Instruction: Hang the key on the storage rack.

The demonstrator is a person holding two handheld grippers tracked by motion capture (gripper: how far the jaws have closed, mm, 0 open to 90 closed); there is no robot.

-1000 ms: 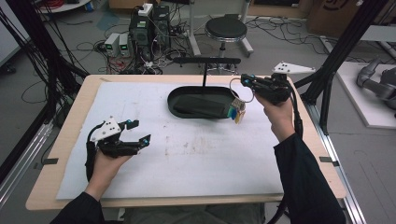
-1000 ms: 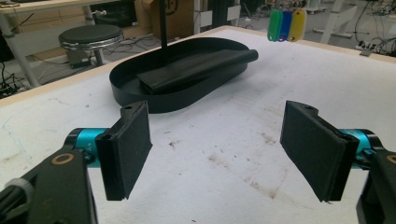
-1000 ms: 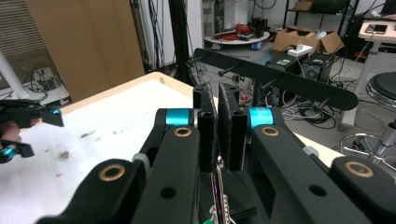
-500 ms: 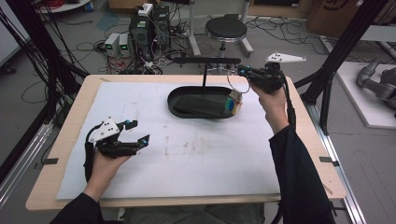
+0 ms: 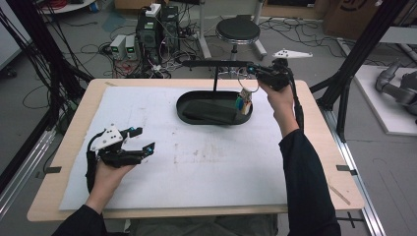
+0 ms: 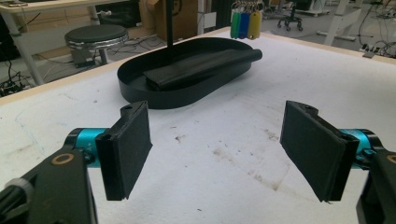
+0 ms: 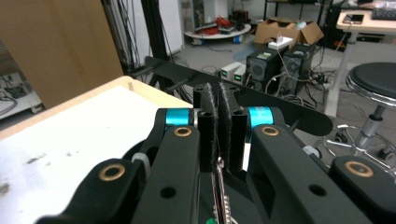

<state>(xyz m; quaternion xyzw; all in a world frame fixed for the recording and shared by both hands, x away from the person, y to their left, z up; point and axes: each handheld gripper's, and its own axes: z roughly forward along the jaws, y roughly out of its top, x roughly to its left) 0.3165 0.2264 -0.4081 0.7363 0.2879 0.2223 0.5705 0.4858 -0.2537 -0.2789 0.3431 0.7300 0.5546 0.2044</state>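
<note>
- The right gripper (image 5: 254,72) was held high at the far right of the table (image 5: 319,123), beside the black crossbar (image 5: 216,63) of the stand that rose from the black oval tray (image 5: 187,101). By the look of it, the point of that height was to bring a key ring up level with the bar so it could be hung there.
- Its jaws were pressed together, and in the right gripper view a thin metal ring (image 7: 218,186) ran up into the seam between the pads, so the grip was closed on the key ring (image 5: 247,81).
- The bunch of coloured key tags (image 5: 243,102) hung freely below that gripper, dangling over the right end of the tray. In the left gripper view the tags (image 6: 244,22) showed green, blue and yellow above the tray's far rim.
- So the keys sat directly under the right gripper, suspended from it, just to the right of the stand's upright post and near the end of the crossbar; whether the ring already touched the bar could not be told.
- A dark folded item (image 6: 201,70) lay flat in the tray, apart from the tags.
- The left gripper (image 5: 139,139) rested low at the near left, well apart from the tray, jaws spread wide with nothing between them, apparently waiting.
</note>
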